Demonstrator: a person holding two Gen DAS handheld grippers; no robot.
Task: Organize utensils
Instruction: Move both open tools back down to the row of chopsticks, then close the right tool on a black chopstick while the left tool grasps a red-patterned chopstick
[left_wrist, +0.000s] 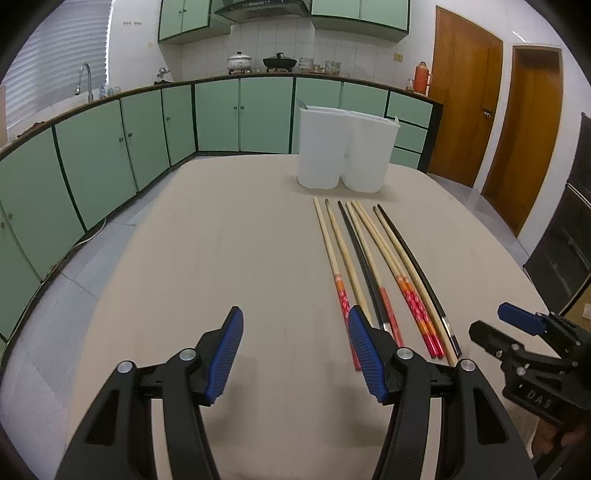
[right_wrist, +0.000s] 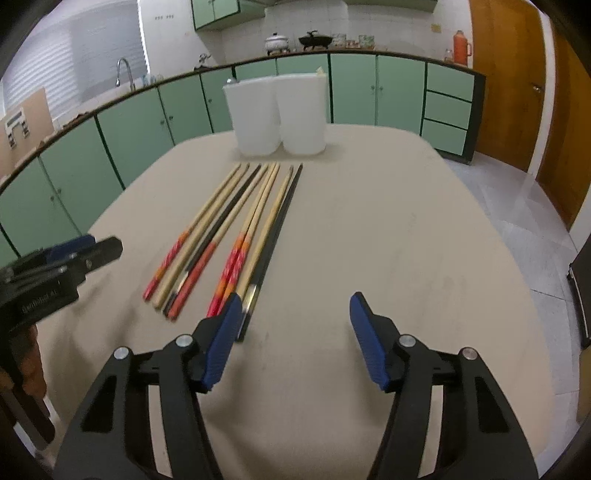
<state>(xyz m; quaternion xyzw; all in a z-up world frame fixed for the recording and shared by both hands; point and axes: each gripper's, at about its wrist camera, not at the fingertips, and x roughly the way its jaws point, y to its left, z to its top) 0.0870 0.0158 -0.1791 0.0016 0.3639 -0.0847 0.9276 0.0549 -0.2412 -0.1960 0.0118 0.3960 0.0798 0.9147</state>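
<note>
Chopsticks (right_wrist: 236, 236) wooden, black, red-patterned, lying side by side

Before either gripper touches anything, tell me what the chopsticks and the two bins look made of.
Pale chopsticks: likely bamboo or wood, matte tan, several with red-and-orange painted ends. Black chopsticks: dark glossy finish, possibly lacquered wood or plastic, with a silvery band near the end. Two bins: apparently plastic, milky white, translucent, smooth with rounded corners.
</note>
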